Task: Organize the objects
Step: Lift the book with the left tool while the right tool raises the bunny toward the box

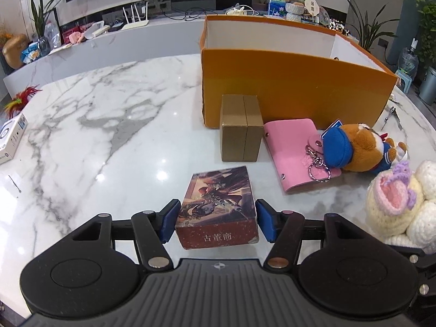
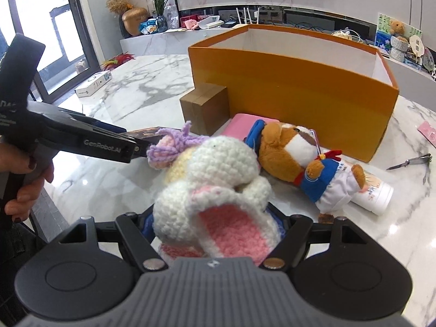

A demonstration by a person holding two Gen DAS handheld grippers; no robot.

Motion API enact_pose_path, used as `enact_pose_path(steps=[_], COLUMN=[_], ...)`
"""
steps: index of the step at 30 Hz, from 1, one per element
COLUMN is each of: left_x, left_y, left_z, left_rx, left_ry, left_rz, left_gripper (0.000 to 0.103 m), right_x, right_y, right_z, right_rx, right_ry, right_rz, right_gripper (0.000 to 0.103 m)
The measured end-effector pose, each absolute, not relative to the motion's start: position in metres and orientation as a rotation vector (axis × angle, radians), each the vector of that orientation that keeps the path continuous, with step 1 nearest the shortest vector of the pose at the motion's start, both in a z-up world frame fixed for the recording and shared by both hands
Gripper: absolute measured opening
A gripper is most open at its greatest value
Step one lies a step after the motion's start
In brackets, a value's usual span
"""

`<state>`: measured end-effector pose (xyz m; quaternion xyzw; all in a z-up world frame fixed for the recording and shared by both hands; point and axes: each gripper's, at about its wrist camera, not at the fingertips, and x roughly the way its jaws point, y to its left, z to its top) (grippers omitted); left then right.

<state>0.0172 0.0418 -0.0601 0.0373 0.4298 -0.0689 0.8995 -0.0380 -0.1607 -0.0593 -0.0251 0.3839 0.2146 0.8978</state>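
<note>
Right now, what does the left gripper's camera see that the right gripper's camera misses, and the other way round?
Only the left view shows the picture box between the left gripper pads, plus a keyring. Only the right view shows a white cup, scissors and the person's hand. Both show the orange box, brown carton, pink wallet, bear plush and crochet toy.

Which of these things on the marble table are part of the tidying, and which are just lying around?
Part of the job:
- open orange cardboard box
- red illustrated card box, in left gripper
- cream crocheted toy, in right gripper

Lying about:
- white router
- potted plant
</note>
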Motion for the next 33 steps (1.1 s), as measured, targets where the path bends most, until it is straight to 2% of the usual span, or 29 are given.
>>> enact_pose_path(steps=[33], left_x=[-0.031], left_y=[0.026], left_z=[0.012], left_rx=[0.097], left_ry=[0.748], left_rz=[-0.175], left_gripper=[0.068], right_x=[-0.083], right_y=[-0.182], right_z=[-0.001], right_rx=[0.053], right_ry=[0.649], right_rz=[0.390], right_gripper=[0.077])
